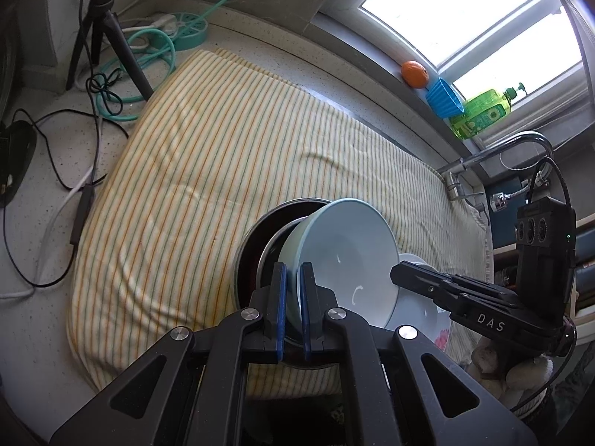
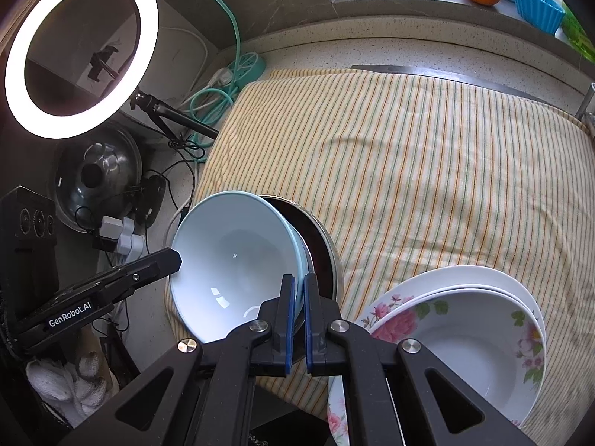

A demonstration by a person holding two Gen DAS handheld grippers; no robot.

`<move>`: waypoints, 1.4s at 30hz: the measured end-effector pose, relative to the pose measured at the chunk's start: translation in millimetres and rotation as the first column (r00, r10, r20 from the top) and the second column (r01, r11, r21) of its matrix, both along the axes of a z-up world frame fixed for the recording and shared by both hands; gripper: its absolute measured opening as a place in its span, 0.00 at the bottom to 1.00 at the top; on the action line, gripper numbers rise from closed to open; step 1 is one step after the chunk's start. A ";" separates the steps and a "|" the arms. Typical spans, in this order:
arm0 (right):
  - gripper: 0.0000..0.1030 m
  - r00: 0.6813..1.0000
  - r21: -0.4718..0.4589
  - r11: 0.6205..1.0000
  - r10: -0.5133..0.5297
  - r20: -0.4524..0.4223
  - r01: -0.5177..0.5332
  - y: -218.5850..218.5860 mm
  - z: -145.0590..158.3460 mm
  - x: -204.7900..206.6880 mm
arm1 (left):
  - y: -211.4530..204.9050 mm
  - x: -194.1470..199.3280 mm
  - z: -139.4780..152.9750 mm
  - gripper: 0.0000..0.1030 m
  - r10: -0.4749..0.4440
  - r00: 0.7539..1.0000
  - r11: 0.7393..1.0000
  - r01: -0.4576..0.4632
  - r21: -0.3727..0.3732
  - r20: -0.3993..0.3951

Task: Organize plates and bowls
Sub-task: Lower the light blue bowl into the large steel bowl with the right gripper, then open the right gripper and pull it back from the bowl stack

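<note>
Pale blue ceramic bowl (image 2: 230,260) hangs tilted over the dark metal pan (image 2: 319,249); my left gripper (image 1: 293,293) and right gripper (image 2: 299,297) both pinch its rim, steadying it

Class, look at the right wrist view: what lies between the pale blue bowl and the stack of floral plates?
In the right wrist view, the dark metal pan behind the pale blue bowl, then bare striped cloth up to the floral plates.
</note>
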State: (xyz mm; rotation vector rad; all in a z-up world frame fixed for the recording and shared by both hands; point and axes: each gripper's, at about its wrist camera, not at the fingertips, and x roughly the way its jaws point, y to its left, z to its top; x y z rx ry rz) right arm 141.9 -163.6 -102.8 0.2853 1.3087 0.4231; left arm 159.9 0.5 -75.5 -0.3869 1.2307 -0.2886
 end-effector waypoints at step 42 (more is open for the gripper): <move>0.14 0.997 -0.053 0.997 0.053 0.053 -0.051 8.5 -4.3 -11.8 | -0.2 -8.8 -4.5 0.11 -0.018 0.999 0.998 0.016 0.066 0.027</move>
